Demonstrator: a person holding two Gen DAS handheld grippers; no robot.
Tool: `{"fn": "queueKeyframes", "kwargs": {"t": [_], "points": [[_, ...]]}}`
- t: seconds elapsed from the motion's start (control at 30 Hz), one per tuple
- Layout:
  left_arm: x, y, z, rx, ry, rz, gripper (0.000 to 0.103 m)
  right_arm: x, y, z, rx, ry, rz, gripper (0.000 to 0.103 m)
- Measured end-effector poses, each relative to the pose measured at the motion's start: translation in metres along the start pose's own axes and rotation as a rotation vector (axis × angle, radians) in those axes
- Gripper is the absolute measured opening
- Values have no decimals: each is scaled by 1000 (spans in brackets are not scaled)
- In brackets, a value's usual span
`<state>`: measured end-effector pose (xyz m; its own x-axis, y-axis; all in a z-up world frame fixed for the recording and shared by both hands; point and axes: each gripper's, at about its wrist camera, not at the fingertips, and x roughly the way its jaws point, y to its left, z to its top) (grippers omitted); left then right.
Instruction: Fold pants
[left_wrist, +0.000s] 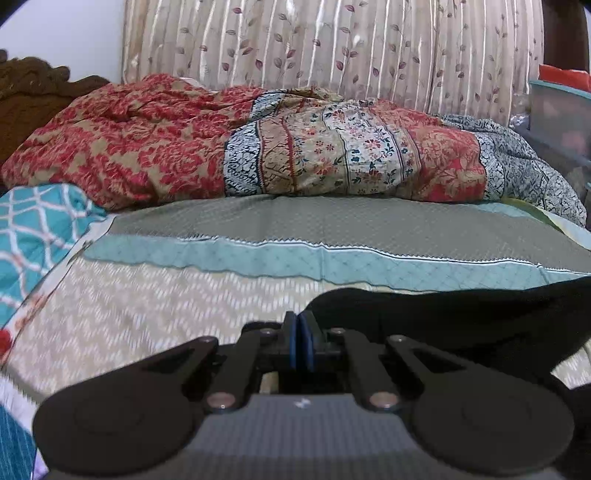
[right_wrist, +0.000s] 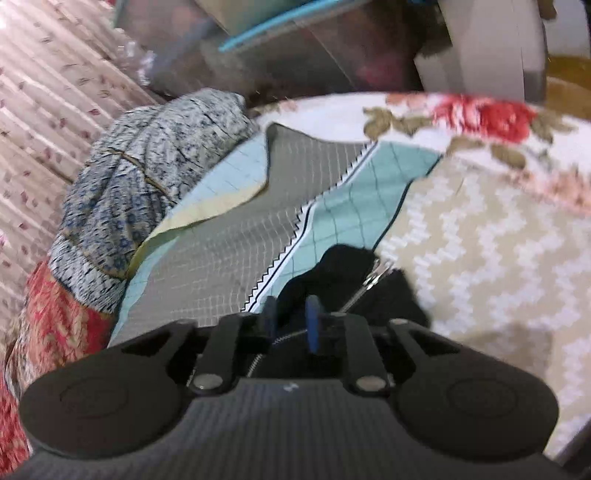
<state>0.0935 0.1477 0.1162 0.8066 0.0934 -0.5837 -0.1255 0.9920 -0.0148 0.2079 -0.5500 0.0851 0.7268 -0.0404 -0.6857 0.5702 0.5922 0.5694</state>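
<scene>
The black pants (left_wrist: 443, 314) lie on the patterned bedspread (left_wrist: 147, 302) and stretch to the right of my left gripper (left_wrist: 301, 321). The left gripper's blue pads are pressed together at the pants' near edge; whether cloth sits between them is hard to see. In the right wrist view, my right gripper (right_wrist: 291, 310) has its blue pads a little apart with bunched black pants cloth (right_wrist: 332, 269) between them. A metal zipper or clasp (right_wrist: 373, 275) shows on that cloth. The view is blurred.
A rumpled red and blue floral quilt (left_wrist: 258, 147) lies across the far side of the bed, also in the right wrist view (right_wrist: 140, 166). A striped leaf-print curtain (left_wrist: 332, 48) hangs behind. A teal pillow (left_wrist: 33, 236) is left. Plastic bins (left_wrist: 561, 114) stand right.
</scene>
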Motion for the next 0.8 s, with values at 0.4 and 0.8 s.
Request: {"fn": "queueKeyframes", "kwargs": {"t": [0.4, 0.8], "points": [[-35, -10, -23, -43, 25, 34, 5, 75, 16, -7, 49, 2, -205, 4], [-89, 17, -32, -105, -84, 69, 2, -126, -54, 20, 132, -171, 274, 3]]}}
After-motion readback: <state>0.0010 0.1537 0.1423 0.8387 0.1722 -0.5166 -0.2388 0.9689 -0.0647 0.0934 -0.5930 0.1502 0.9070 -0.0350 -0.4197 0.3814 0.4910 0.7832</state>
